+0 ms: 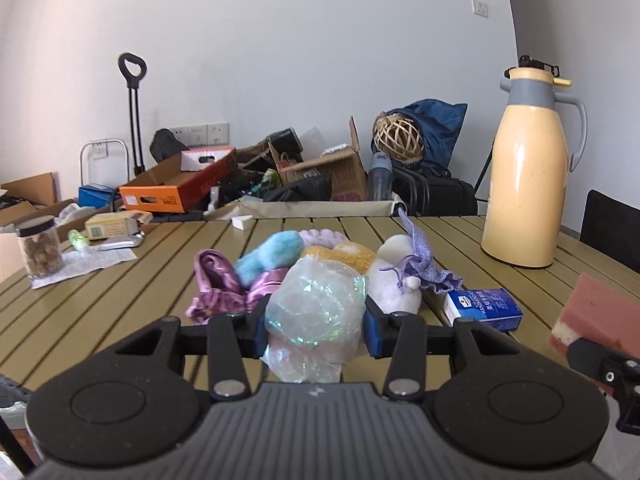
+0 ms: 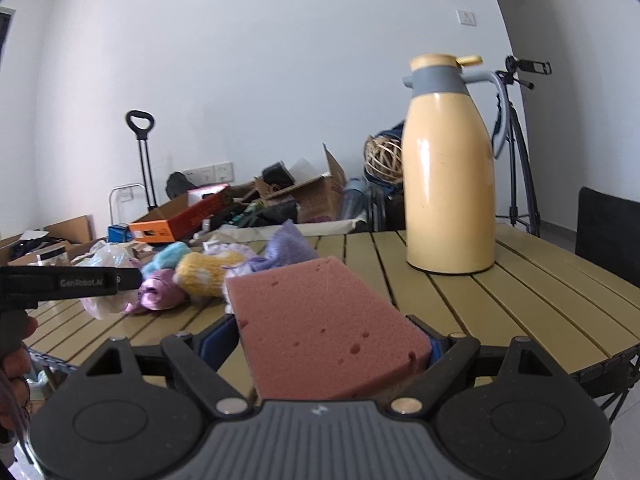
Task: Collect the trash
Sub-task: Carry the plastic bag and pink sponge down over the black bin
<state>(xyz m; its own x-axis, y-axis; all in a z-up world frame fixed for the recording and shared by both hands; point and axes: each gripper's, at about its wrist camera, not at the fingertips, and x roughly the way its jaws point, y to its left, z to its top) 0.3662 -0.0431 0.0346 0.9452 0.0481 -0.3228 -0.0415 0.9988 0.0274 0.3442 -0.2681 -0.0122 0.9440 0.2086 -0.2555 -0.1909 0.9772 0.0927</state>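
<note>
My left gripper (image 1: 316, 322) is shut on a crumpled iridescent plastic wrapper (image 1: 316, 308), held just above the near edge of the slatted table (image 1: 120, 300). In the right wrist view the same wrapper (image 2: 106, 260) shows at the left, behind the left gripper's black body (image 2: 60, 282). My right gripper (image 2: 332, 340) is shut on a pink sponge (image 2: 324, 320), its blue pads (image 2: 218, 338) pressed to both sides. That sponge (image 1: 596, 312) also pokes into the left wrist view at the right edge.
A heap of soft things (image 1: 304, 256) lies mid-table: purple satin, blue and yellow fluff, a lilac pouch. A blue box (image 1: 486, 306) lies to its right, a tall yellow thermos (image 1: 528, 176) at the far right, a jar (image 1: 40, 246) and paper at left. Cardboard clutter (image 1: 180, 184) sits behind.
</note>
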